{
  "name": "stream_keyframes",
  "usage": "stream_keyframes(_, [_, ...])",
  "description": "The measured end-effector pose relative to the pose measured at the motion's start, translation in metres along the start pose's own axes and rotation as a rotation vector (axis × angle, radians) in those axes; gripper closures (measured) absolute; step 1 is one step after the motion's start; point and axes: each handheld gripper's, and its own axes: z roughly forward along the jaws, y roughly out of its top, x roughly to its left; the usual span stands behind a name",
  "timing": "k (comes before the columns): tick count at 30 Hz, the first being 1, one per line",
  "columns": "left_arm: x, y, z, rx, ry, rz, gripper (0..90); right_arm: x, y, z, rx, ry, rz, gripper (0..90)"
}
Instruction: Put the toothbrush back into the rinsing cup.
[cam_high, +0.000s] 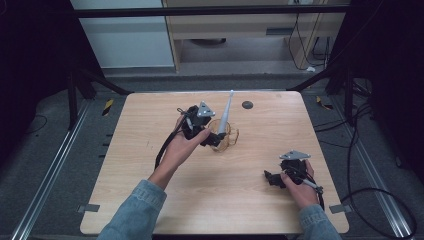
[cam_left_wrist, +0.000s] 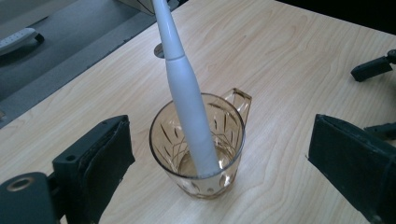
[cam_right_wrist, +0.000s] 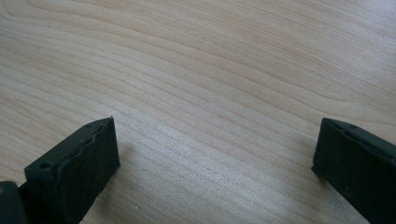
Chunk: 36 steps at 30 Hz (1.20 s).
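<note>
A: Near the far middle of the table (cam_high: 150, 210) we have the amber glass mug (cam_left_wrist: 198, 154) standing upright, and the white electric toothbrush (cam_left_wrist: 187, 98) already stands in it, base down on the bottom, leaning against the rim with its thin neck pointing up and away

B: So we judge the placing as done?

A: That is how we read it. The toothbrush rests on its own in the mug, with nothing gripping it. What seems left is for us to draw the hand clear without knocking the mug over

B: And our left gripper (cam_left_wrist: 219, 158)?

A: Its jaws stand wide apart, one on each side of the mug. In the left gripper view we see bare wood between each pad and the glass, so they touch neither mug nor toothbrush and hold nothing

B: Our right gripper (cam_right_wrist: 215, 154)?

A: It sits well apart at the near right of the table, low over the wood. Its jaws are spread wide too, with only bare tabletop between them

B: The mug's handle?

A: It points away from our left gripper, toward the far side
</note>
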Motion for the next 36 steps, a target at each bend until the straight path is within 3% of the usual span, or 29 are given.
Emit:
stream_keyframes(9, [-0.002, -0.024, -0.009, -0.019, -0.022, -0.04, 6.0, 0.0, 0.0, 0.0, 0.0, 0.0, 0.0, 0.3])
stream_keyframes(14, [0.0, -0.045, -0.007, 0.003, -0.036, -0.07, 6.3, 0.0, 0.0, 0.0, 0.0, 0.0, 0.0, 0.3])
stream_keyframes(15, [0.001, -0.046, -0.006, 0.026, -0.039, -0.062, 6.7, 0.0, 0.0, 0.0, 0.0, 0.0, 0.0, 0.4])
stream_keyframes(17, [0.002, -0.049, -0.008, 0.031, -0.025, -0.054, 6.7, 0.0, 0.0, 0.0, 0.0, 0.0, 0.0, 0.4])
stream_keyframes(19, [0.004, -0.054, -0.01, 0.022, -0.03, -0.077, 6.8, 0.0, 0.0, 0.0, 0.0, 0.0, 0.0, 0.3])
stream_keyframes(26, [0.003, -0.07, -0.015, 0.074, -0.013, -0.073, 6.7, 0.0, 0.0, 0.0, 0.0, 0.0, 0.0, 0.4])
stream_keyframes(29, [0.003, -0.075, -0.018, 0.104, 0.008, -0.052, 6.2, 0.0, 0.0, 0.0, 0.0, 0.0, 0.001, 0.4])
stream_keyframes(36, [0.017, -0.09, -0.028, 0.114, 0.025, -0.109, 6.1, 0.0, 0.0, 0.0, 0.0, 0.0, 0.001, 0.3])
